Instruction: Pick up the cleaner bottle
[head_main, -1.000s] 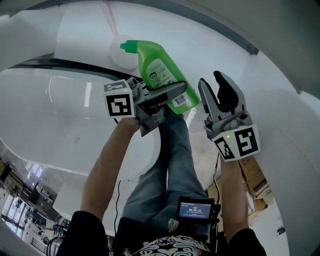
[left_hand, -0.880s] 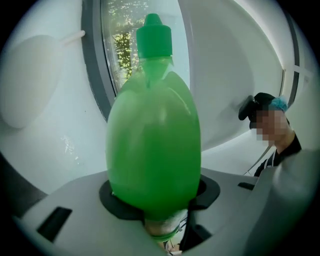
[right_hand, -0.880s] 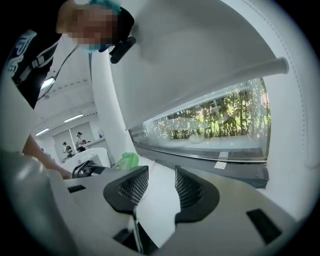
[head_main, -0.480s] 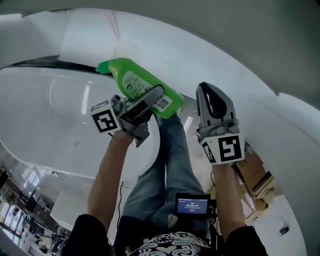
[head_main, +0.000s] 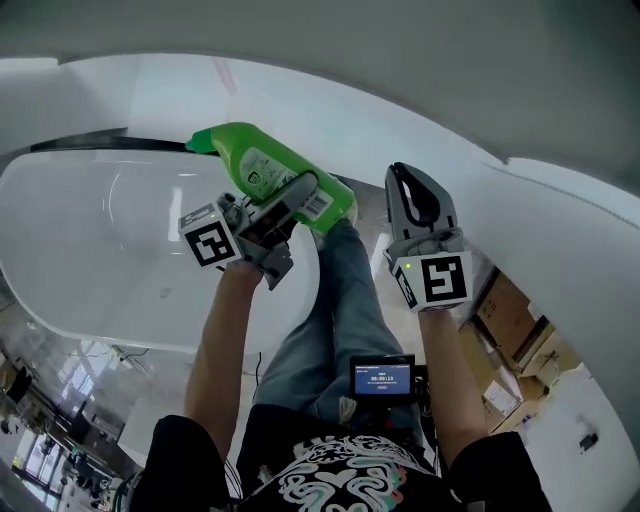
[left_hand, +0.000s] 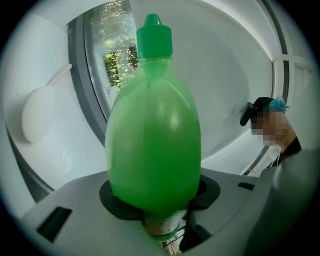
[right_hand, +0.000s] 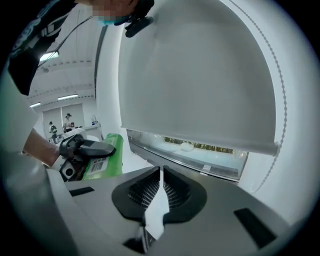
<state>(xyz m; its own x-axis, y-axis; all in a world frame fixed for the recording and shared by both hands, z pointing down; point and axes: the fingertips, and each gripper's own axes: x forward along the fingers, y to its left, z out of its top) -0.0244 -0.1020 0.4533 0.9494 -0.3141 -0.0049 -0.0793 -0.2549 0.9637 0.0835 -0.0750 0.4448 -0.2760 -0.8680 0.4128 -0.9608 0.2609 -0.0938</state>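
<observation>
The left gripper (head_main: 285, 205) is clamped across the lower body of the cleaner bottle (left_hand: 155, 145). Its dark pads press on both sides of the green plastic, and the bottle is held up in the air, clear of any surface. The right gripper (right_hand: 161, 187) has just been closing. Its ribbed pads stand almost together, with only a sliver between them and nothing caught there.

The white tub (head_main: 100, 250) spreads out under and to the left of the bottle, its glossy rim curving away behind the bottle's neck. In the right gripper view a pale roller blind (right_hand: 200, 75) hangs to the right of the bottle, above a strip of window. The person's jeans (head_main: 340, 300) run down directly below the bottle. Cardboard boxes (head_main: 510, 320) lie well off to its lower right.

In the head view the bottle lies tilted, with its neck up and to the left. Its base points towards the right gripper, which hangs just beside it and does not touch it.

The left marker cube (head_main: 212, 243) sits just below and left of the bottle, and the right marker cube (head_main: 437, 280) sits further off to its lower right. A small lit screen (head_main: 382, 378) at the person's waist is well below the bottle.

In the left gripper view a white spoon-shaped thing (left_hand: 37, 117) lies against the wall to the bottle's left. The barcode label (head_main: 316, 205) is near the bottle's base, and the green cap (left_hand: 154, 35) tops its neck.
</observation>
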